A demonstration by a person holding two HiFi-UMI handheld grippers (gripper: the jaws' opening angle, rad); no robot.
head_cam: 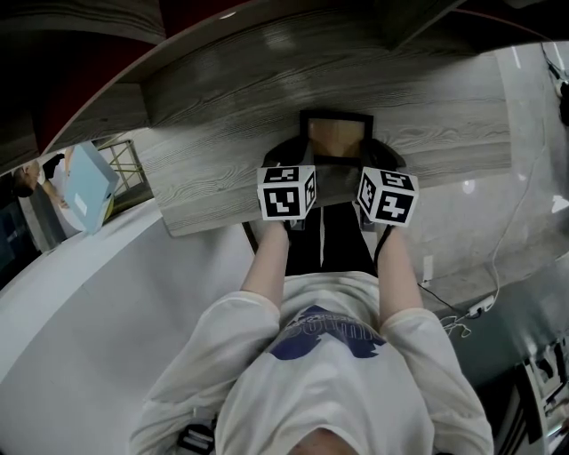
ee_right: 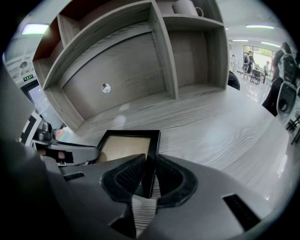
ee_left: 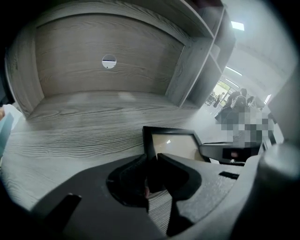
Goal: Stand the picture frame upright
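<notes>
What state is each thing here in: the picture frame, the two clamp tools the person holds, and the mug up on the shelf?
picture frame: lying face up on the desk, not upright yet, held at both side edges.
left gripper: shut on the frame's left edge.
right gripper: shut on the frame's right edge.
mug: upright on the top shelf.

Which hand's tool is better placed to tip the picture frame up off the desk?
Right, narrowly. The right tool plainly clamps the picture frame edge squarely between its jaws; the left tool also clamps the opposite edge, less clearly. Both likely lift together.
</notes>
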